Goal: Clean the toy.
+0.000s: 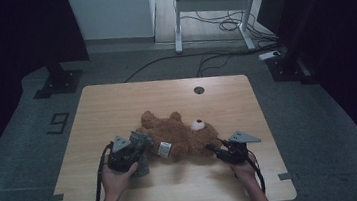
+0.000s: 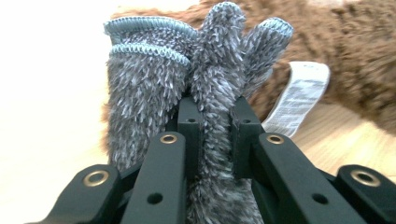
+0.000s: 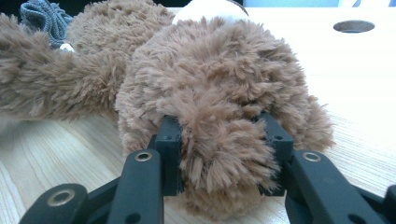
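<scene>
High view: the table [image 1: 116, 102] carries a brown bear [image 1: 180, 138] lying near its middle. Right gripper [image 1: 217, 150] pinches a furry ear or paw, pinning the bear. Left gripper [image 1: 140, 157] is clamped on a grey garment [image 2: 154, 88] at the bear's legs. Dressing looks barely begun; the garment is not yet on.

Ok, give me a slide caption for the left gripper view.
Left gripper clamps a fold of grey fuzzy cloth beside the brown teddy bear and its white tag.
</scene>
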The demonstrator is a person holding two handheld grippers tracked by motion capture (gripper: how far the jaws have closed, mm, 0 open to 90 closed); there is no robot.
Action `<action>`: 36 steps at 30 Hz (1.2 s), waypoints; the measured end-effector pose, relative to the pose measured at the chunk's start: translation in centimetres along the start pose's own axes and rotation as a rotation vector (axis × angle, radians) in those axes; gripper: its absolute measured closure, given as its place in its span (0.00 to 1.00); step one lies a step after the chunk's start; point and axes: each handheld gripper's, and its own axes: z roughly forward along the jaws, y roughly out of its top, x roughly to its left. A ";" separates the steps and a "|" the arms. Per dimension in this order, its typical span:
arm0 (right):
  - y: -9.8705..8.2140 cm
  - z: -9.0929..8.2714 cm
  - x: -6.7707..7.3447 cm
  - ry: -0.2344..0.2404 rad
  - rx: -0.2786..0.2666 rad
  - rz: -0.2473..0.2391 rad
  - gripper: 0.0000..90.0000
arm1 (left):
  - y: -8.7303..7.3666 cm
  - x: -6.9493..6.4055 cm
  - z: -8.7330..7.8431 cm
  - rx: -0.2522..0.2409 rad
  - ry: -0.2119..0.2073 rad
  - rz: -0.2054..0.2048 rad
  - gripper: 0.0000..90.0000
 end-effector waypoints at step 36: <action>1.1 -0.7 1.0 -0.026 -0.038 0.018 0.36 | 4.2 -4.2 5.5 0.036 -0.141 0.031 0.88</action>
